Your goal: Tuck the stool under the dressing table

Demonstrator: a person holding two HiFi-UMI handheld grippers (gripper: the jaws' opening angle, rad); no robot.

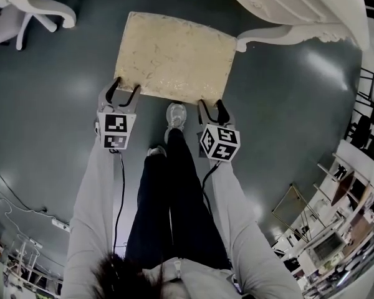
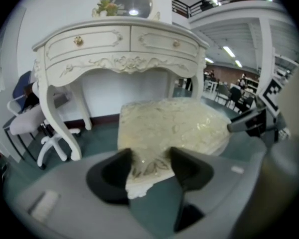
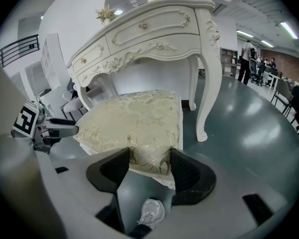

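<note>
The cream, gold-patterned cushioned stool [image 1: 174, 58] stands on the glossy dark grey-green floor [image 1: 287, 104], just before the white carved dressing table [image 1: 287, 5] — its far edge near the curved legs. The left gripper [image 2: 150, 161] and right gripper [image 3: 149, 161] each clamp its near edge. Ceiling strip lights [image 3: 289, 30] line the open hall.

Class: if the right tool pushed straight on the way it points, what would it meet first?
The stool: its near edge sits in the jaws of the right tool; beyond it, probably the dressing table.
</note>
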